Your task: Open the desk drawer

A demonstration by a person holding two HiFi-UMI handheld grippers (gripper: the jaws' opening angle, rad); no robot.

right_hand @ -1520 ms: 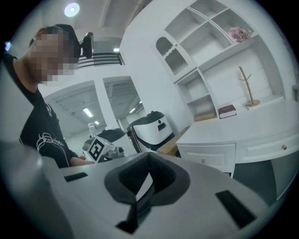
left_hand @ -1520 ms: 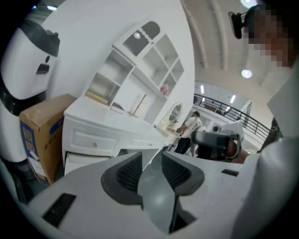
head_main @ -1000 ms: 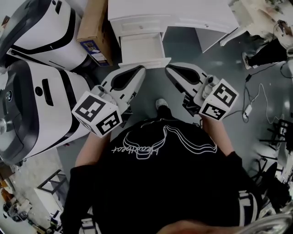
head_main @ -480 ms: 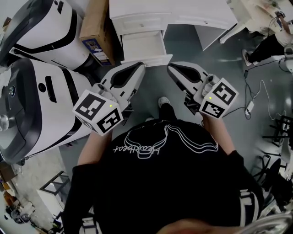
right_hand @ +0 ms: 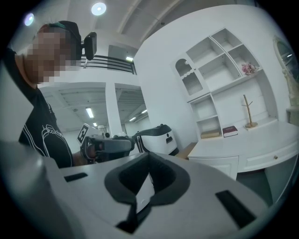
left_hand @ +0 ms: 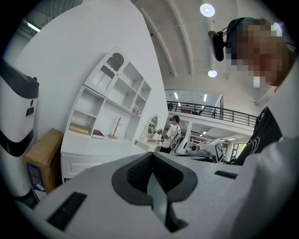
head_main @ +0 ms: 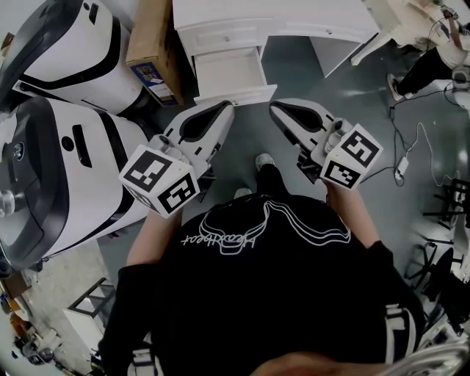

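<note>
The white desk (head_main: pixel 294 22) stands at the top of the head view. Its drawer (head_main: pixel 228 73) is pulled out, and the inside that shows is bare. My left gripper (head_main: pixel 222 111) is shut on nothing, its tips just short of the drawer front (head_main: pixel 235 95). My right gripper (head_main: pixel 276 110) is shut and empty too, level with the drawer's right corner. In the left gripper view the left gripper (left_hand: pixel 152 158) has its pads pressed together, with the desk (left_hand: pixel 93 148) beyond. In the right gripper view the right gripper (right_hand: pixel 148 158) is closed the same way, and the desk (right_hand: pixel 243 148) is at the right.
A cardboard box (head_main: pixel 150 44) leans left of the desk. Two big white and black machines (head_main: pixel 59 147) fill the left side. Cables (head_main: pixel 411 154) lie on the grey floor at the right. My shoe (head_main: pixel 263 161) is between the grippers. Another person (head_main: pixel 433 70) is at the top right.
Almost nothing differs. The drawer stays open and both grippers stay shut; the right gripper has drifted slightly to the right.
</note>
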